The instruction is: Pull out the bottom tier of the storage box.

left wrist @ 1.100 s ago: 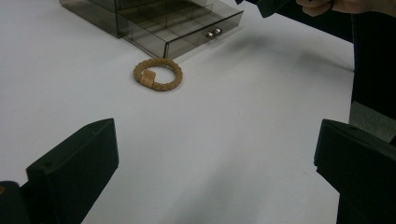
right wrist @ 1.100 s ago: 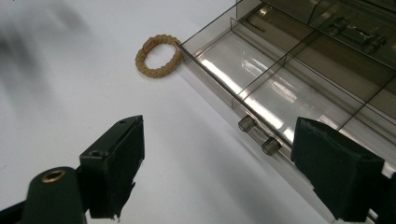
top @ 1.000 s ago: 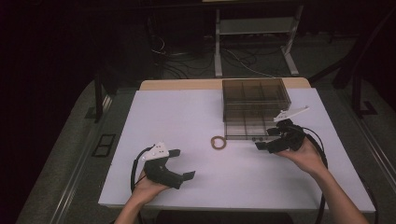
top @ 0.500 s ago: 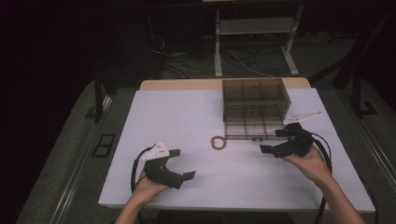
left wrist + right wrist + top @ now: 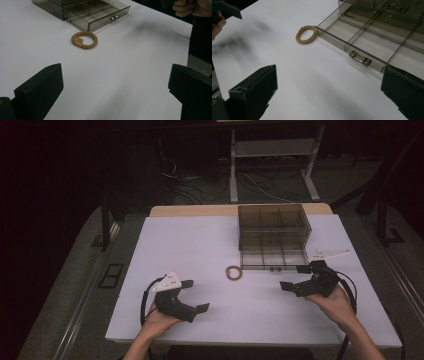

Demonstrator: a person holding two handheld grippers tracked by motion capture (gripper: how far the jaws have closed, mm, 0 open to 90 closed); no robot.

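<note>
A tan braided ring (image 5: 233,272) lies flat on the white table (image 5: 200,245), just left of the front corner of a smoky clear drawer box (image 5: 272,222). The box's bottom drawer (image 5: 274,257) stands pulled out, its compartments bare, with a metal handle (image 5: 360,58) on its front. My right gripper (image 5: 294,277) hovers just in front of the drawer, open; its jaws have just been opening and nothing is between them. My left gripper (image 5: 196,295) rests open near the front edge, pointing at the ring (image 5: 84,40), well short of it.
The table's near edge (image 5: 250,344) runs just behind both hands. Behind the table stand a metal rack (image 5: 272,155) and loose cables (image 5: 200,185) on a dark floor. In the left gripper view the other hand (image 5: 192,7) shows at top right.
My right gripper has drawn back a little from the drawer front toward the person, and its jaws have spread wider. The left gripper, ring and drawer have stayed put.
</note>
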